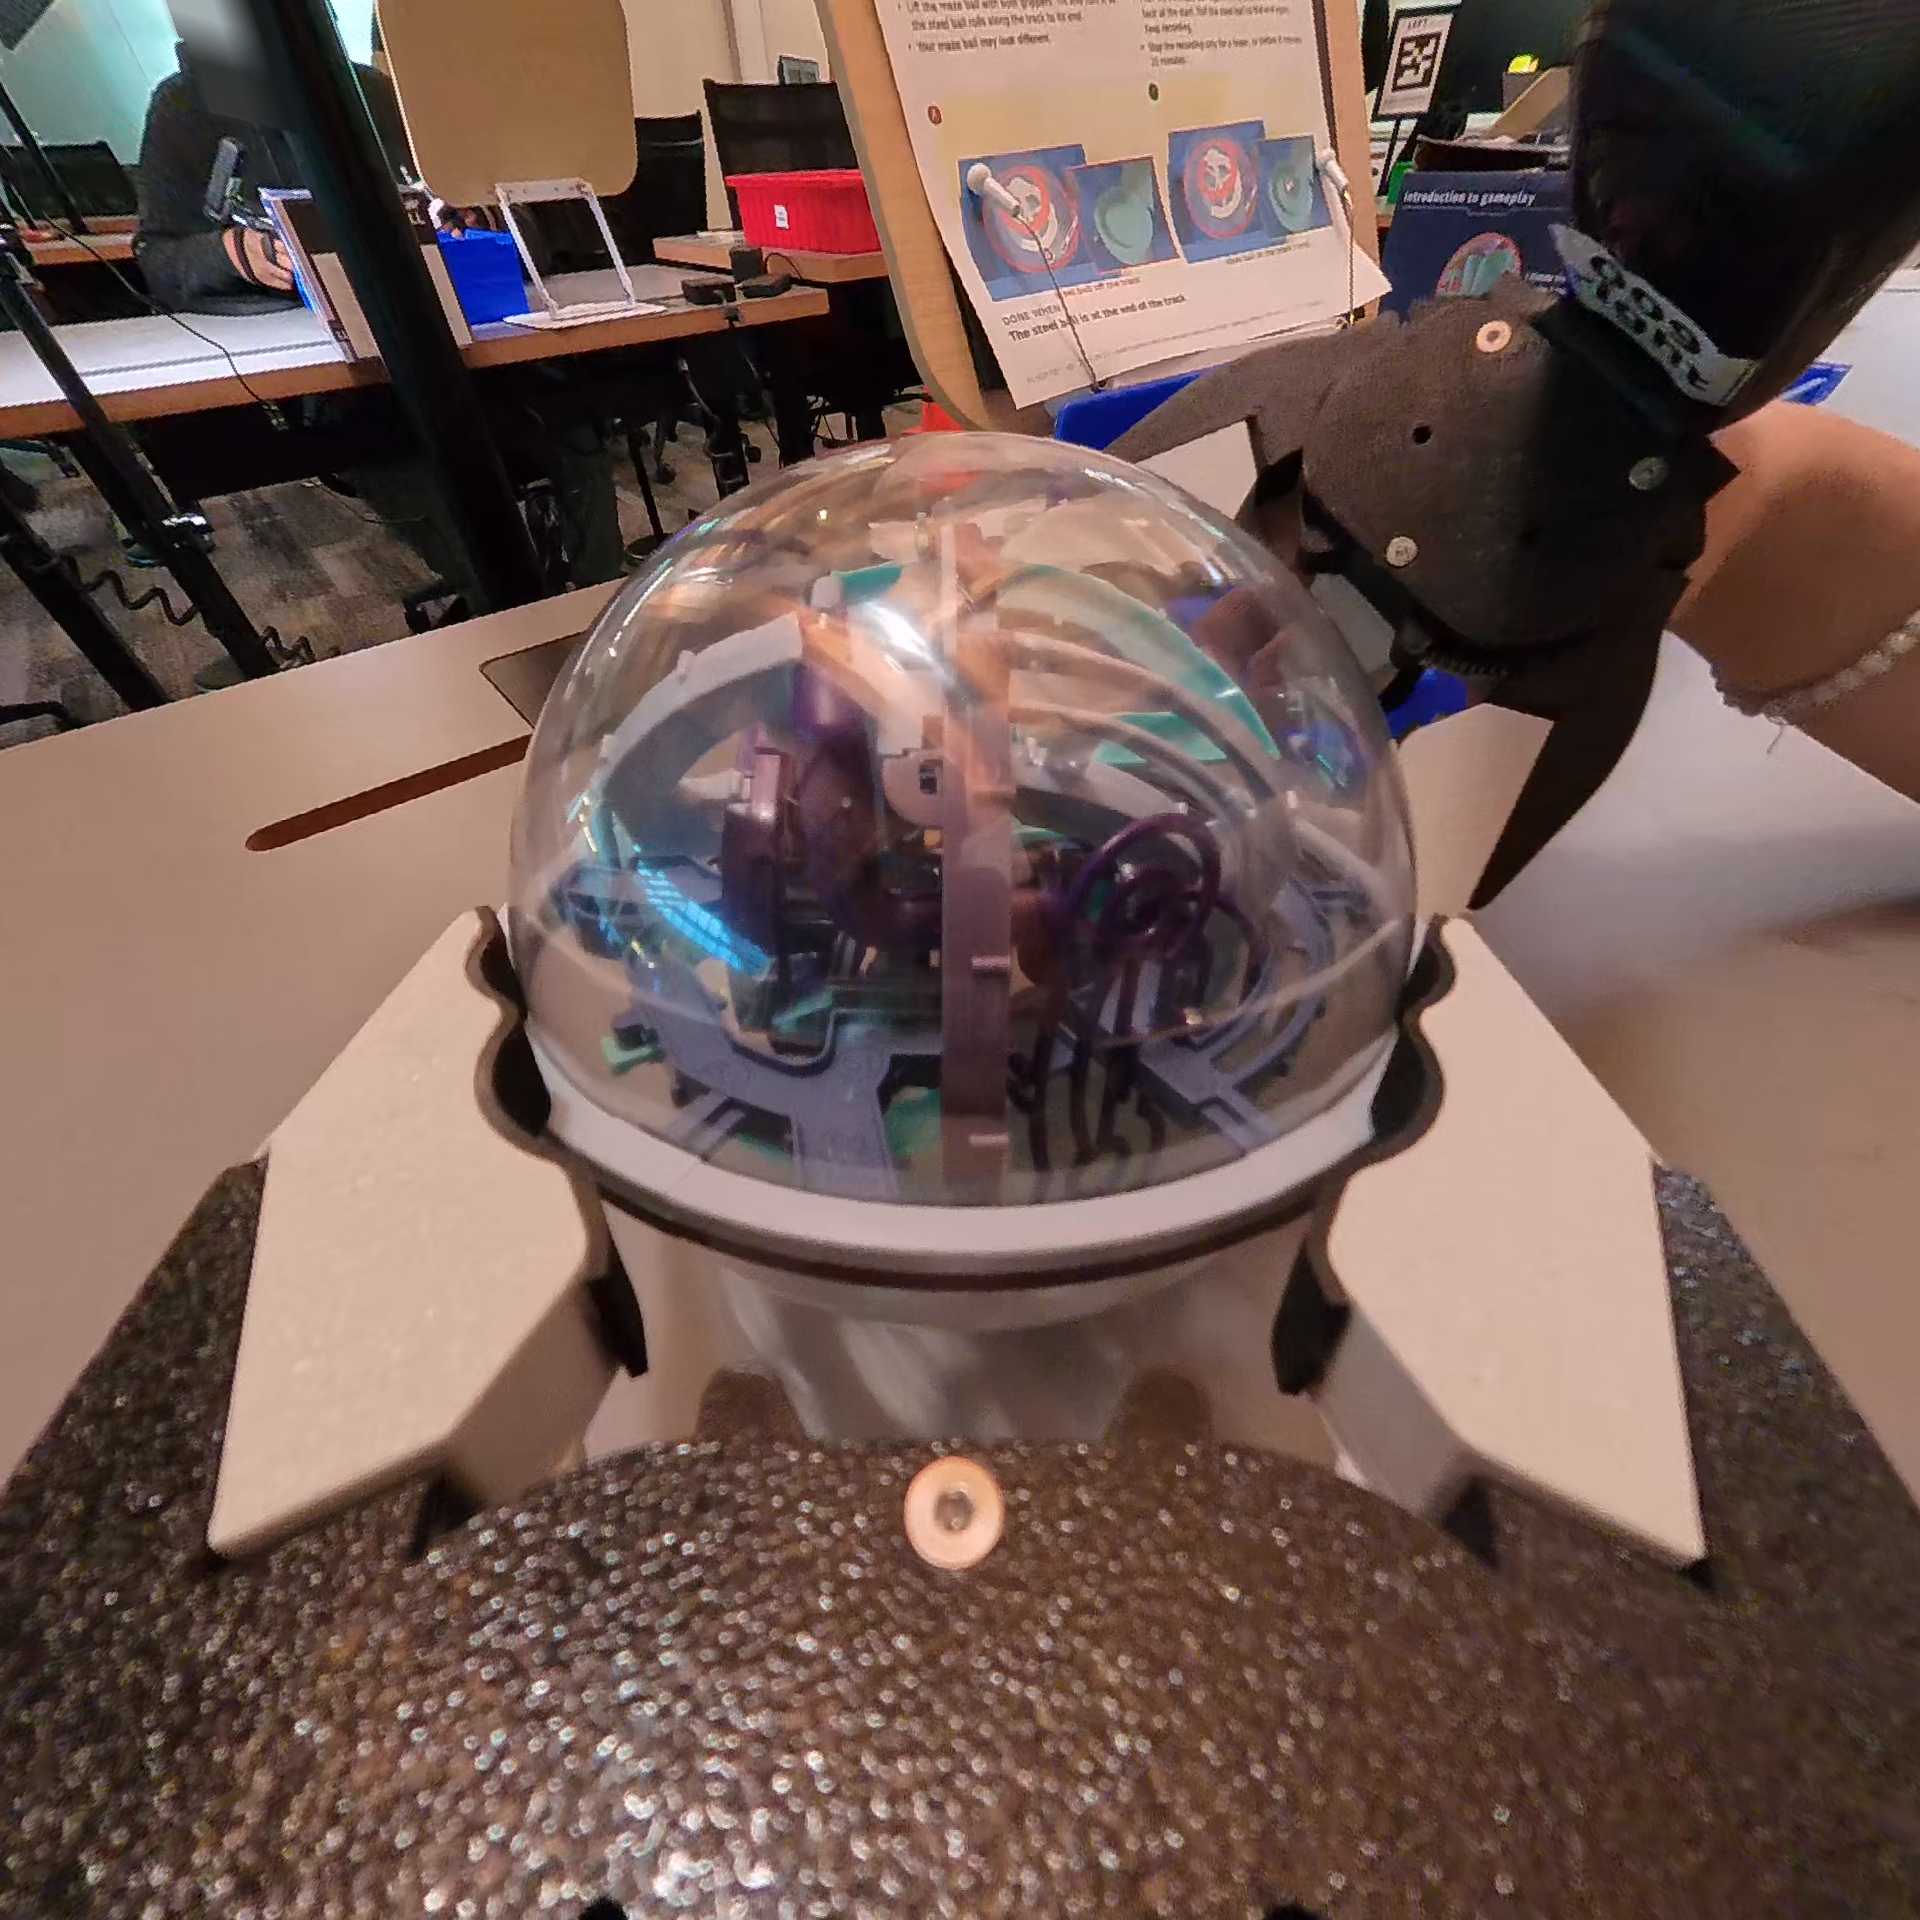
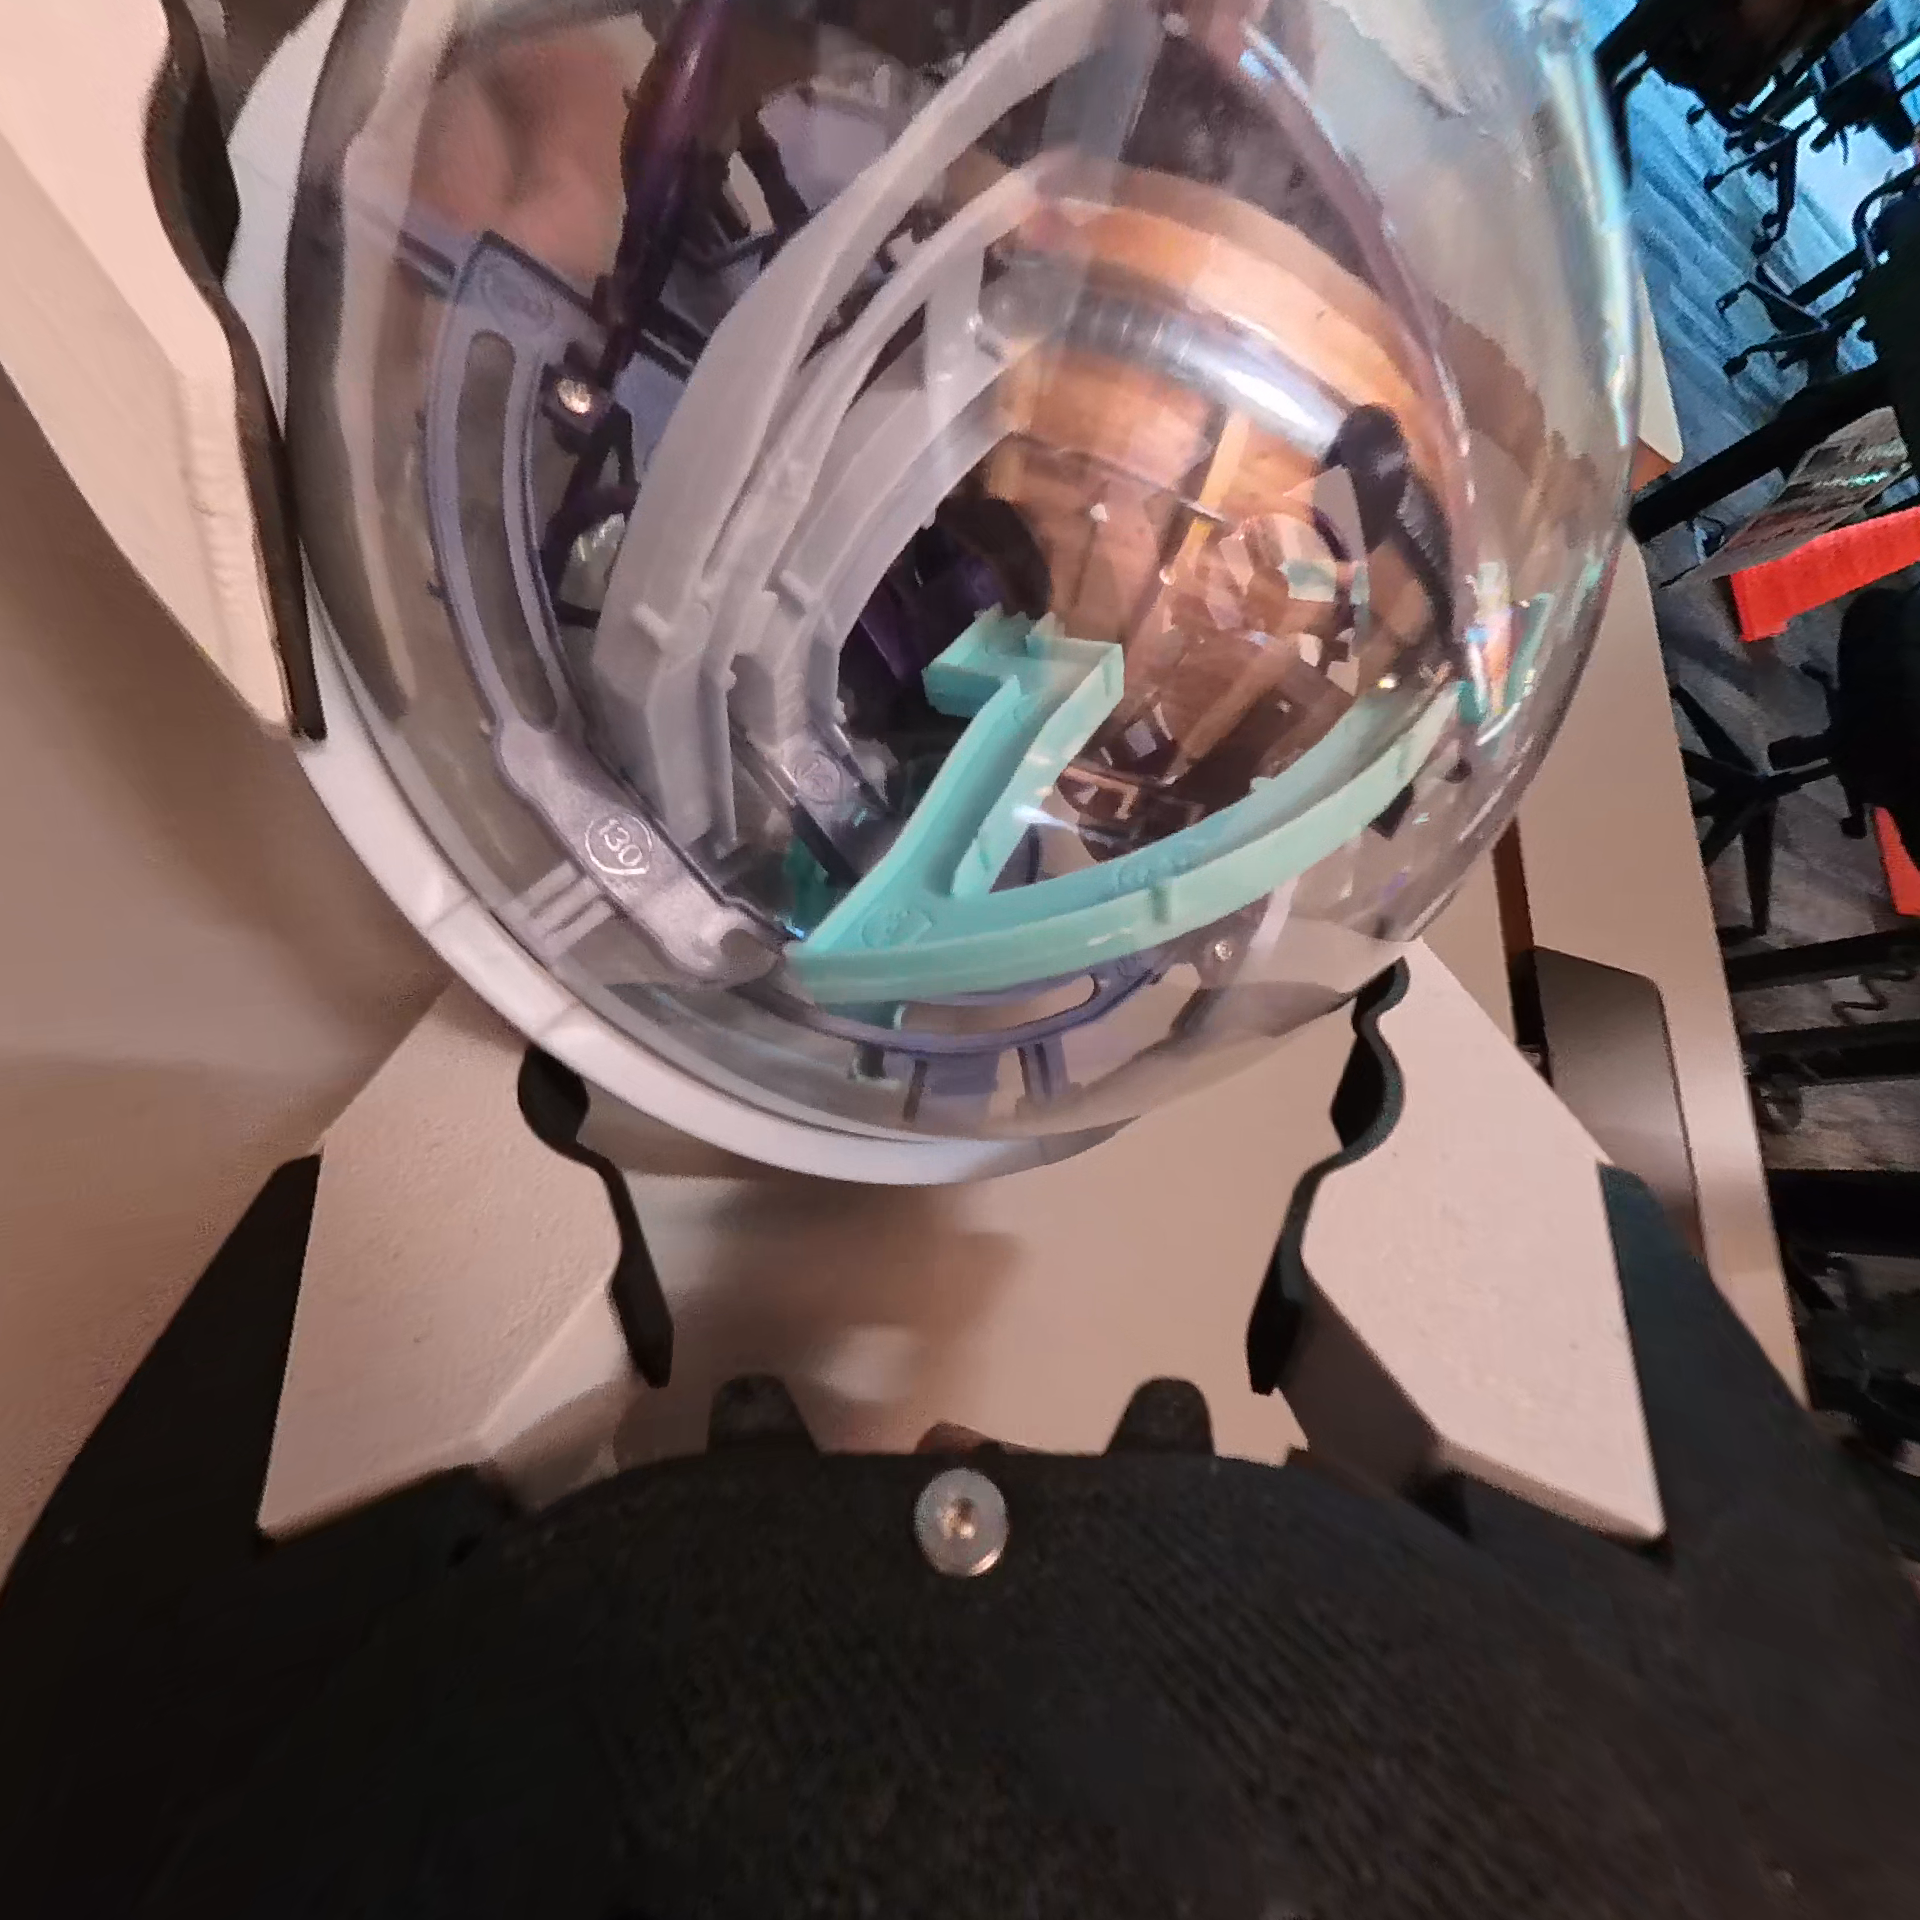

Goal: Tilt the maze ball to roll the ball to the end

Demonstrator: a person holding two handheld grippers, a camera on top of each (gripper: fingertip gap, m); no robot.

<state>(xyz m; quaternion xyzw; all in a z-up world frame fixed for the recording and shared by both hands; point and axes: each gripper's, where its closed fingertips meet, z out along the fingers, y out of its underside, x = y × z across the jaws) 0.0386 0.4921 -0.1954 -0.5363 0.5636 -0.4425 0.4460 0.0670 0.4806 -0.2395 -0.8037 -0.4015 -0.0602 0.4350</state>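
Left gripper [image 1: 956, 1039] clamped wide on the clear maze ball [image 1: 961, 831], right gripper [image 2: 966, 1081] spread around the same sphere from the side.

Held between the left gripper's pale fingers [image 1: 416, 1195], both dark scalloped pads seated against the white band at the sphere's equator, transparent dome facing up and forward above the beige table [image 1: 208, 883]. Packed inside with grey, purple and teal tracks; steel ball not made out in the blur. From the right wrist view: maze ball [image 2: 935, 623] tilted, left pad [image 2: 551, 1101] against the white rim, right pad [image 2: 1371, 1029] close at the clear shell, contact there impossible to judge, so grip of this tool not settled. Beyond the dome, a propped instruction sheet [image 1: 1122, 187] and a red bin [image 1: 800, 208] on far desks.
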